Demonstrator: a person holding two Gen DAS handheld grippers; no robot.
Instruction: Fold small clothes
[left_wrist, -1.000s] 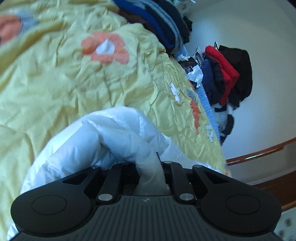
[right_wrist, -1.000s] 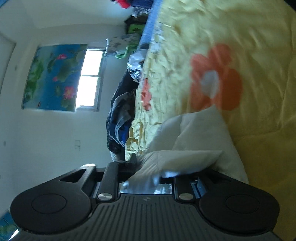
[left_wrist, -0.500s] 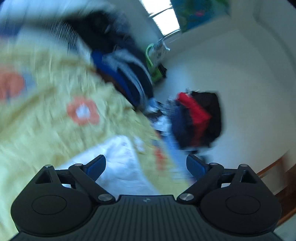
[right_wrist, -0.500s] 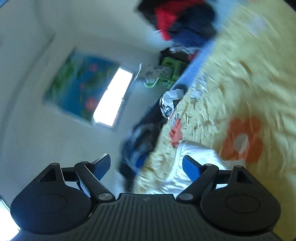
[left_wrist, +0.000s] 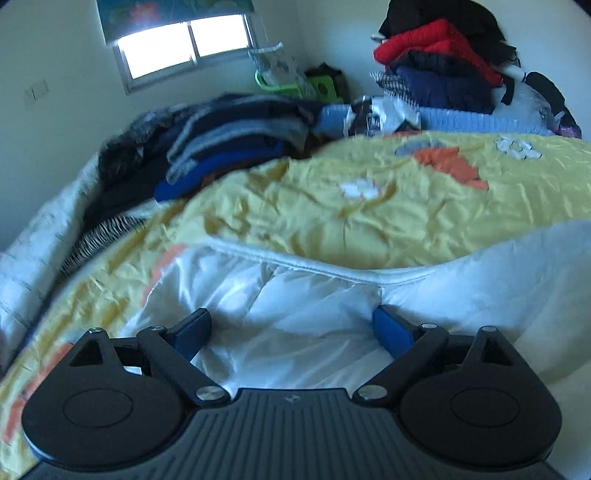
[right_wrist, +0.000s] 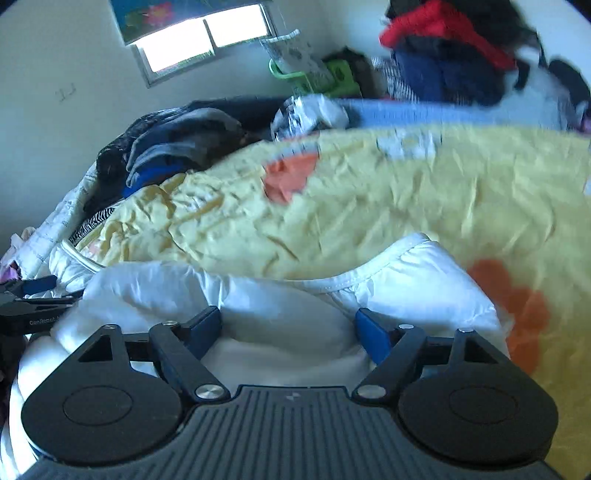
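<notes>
A white garment (left_wrist: 314, 295) lies crumpled on the yellow flowered bedspread (left_wrist: 369, 221), its stitched hem running across in front of me. My left gripper (left_wrist: 291, 326) hovers just over it, jaws wide open, blue pads (left_wrist: 194, 328) clear of the cloth. In the right wrist view the same white garment (right_wrist: 277, 302) sits below my right gripper (right_wrist: 288, 326), also open with nothing pinched. The left gripper (right_wrist: 33, 295) shows at that view's left edge, beside the garment.
Stacks of dark folded clothes (left_wrist: 240, 140) line the bed's far left. A red and navy pile (left_wrist: 436, 62) stands at the far right, above a light blue knit (left_wrist: 472, 118). A green basket (left_wrist: 280, 85) sits under the window (left_wrist: 184, 44).
Both grippers were shut on the white garment a second ago. Both have let go, opened wide, rolled to level and pulled back. The garment now rests on the bedspread.
</notes>
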